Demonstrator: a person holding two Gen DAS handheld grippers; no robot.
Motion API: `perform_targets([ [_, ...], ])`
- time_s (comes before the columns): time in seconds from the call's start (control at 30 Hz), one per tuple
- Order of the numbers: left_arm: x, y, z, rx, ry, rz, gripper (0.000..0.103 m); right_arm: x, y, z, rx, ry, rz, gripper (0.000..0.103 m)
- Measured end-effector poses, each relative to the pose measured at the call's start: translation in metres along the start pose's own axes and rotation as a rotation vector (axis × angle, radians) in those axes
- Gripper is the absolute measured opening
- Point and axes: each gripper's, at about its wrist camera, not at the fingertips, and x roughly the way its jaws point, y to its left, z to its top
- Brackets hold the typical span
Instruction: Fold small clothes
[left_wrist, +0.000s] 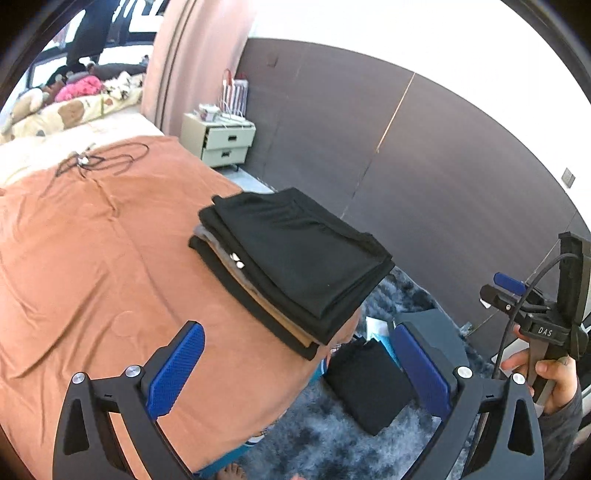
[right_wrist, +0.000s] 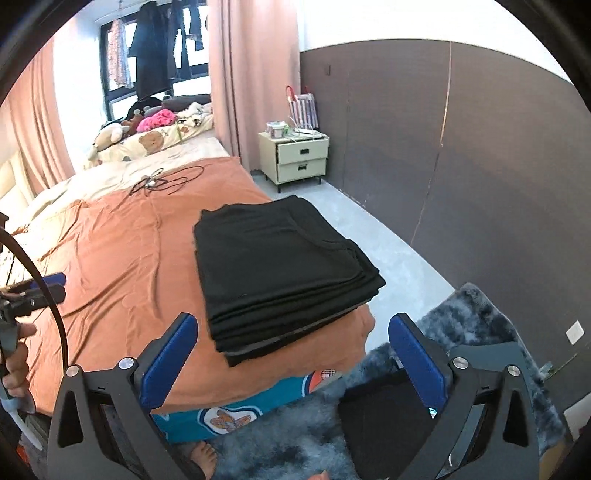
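Stack of folded clothes (left_wrist: 291, 266) sitting right at the corner of the bed, on the orange bedspread (left_wrist: 92, 258), near edge just about lining up with the mattress edge at 5 o'clock. Loads of open bedspread stretching out toward 9 and 10 o'clock, only a tangle of black cable (left_wrist: 99, 158) lying way up at 11. Bare grey floor (right_wrist: 373, 236) running along the dark wall panel at 2 o'clock, fluffy blue-grey rug (right_wrist: 476, 317) spreading below the bed corner.

Counting one stack, roughly five or six layers, mostly black with a tan one and a grey one peeking out on the left-wrist side. One more folded black piece (left_wrist: 369, 384) lying down on the rug, well apart from the stack. One cream nightstand (right_wrist: 295, 158) with two drawers standing at 12 o'clock.

Left gripper (left_wrist: 295, 369) hovering with both blue pads spread wide, gripping nothing, stack sitting just past the fingertips at 12 o'clock and not touching. Right gripper (right_wrist: 291, 362) also gaping wide and empty, stack's near corner sitting between the pads at 12 o'clock but a bit beyond them. Bare toes (right_wrist: 205, 458) poking out at 6.
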Motion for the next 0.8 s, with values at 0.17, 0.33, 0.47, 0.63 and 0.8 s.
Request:
perform_targets([
  [0.17,-0.044,-0.002,-0.012,0.008,-0.053,0.024,0.103,-0.023,0.016,-0.017,0.008,-0.021,0.02,0.103],
  [0.33,-0.087,-0.001,-0.028,0.012,-0.105,0.056,0.103,-0.048,0.024,-0.033,0.013,-0.052,0.047,0.103],
  [0.47,-0.121,-0.001,-0.044,0.031,-0.157,0.09,0.103,-0.07,0.031,-0.047,0.008,-0.09,0.067,0.103],
  [0.63,-0.155,0.001,-0.064,0.033,-0.222,0.132,0.103,-0.088,0.039,-0.067,-0.002,-0.126,0.082,0.103],
  [0.8,-0.186,0.004,-0.087,0.047,-0.271,0.181,0.103,-0.101,0.046,-0.093,-0.004,-0.16,0.098,0.103],
])
